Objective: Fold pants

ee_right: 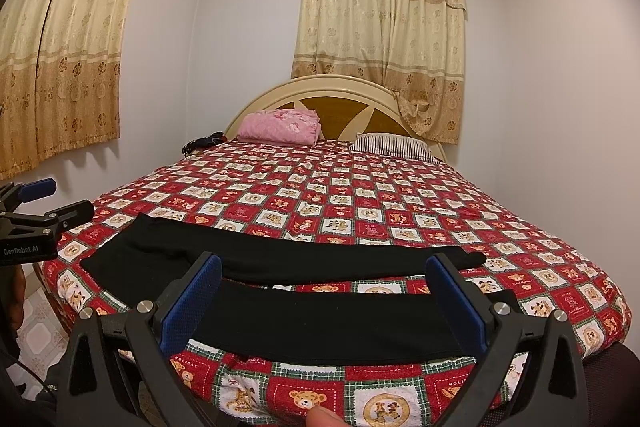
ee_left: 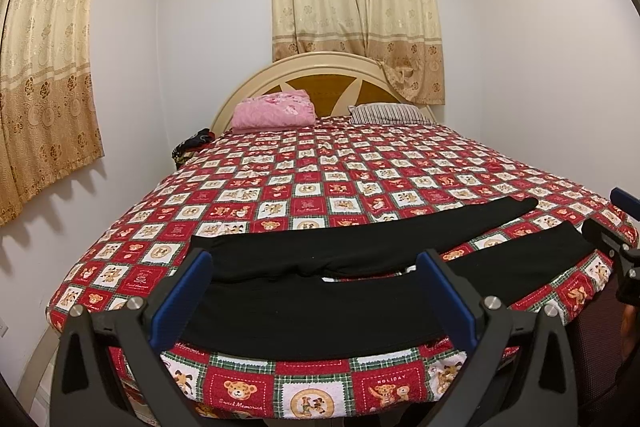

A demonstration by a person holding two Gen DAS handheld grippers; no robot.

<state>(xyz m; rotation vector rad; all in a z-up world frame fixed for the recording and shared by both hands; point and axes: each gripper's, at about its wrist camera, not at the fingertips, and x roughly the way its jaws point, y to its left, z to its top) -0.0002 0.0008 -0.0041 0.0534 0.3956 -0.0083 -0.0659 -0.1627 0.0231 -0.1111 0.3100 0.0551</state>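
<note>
Two wide-open tools (ee_left: 314,291) (ee_right: 324,293) hover over black pants (ee_left: 320,315) on a red patchwork bedspread (ee_left: 320,179).

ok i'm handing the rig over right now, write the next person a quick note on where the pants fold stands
Left gripper: open, empty, fingers either side of the waist end of the black pants at the near bed edge.
Right gripper: open, empty, over the near leg toward the cuffs.
Pants: lying flat across the foot of the bed, on the red teddy-bear bedspread, waist to the left, the two legs spread apart and running right.
Done: pants laid out; no fold made yet.
Left: grip the near leg at both ends, bring it over onto the far leg, then fold along the length.
</note>
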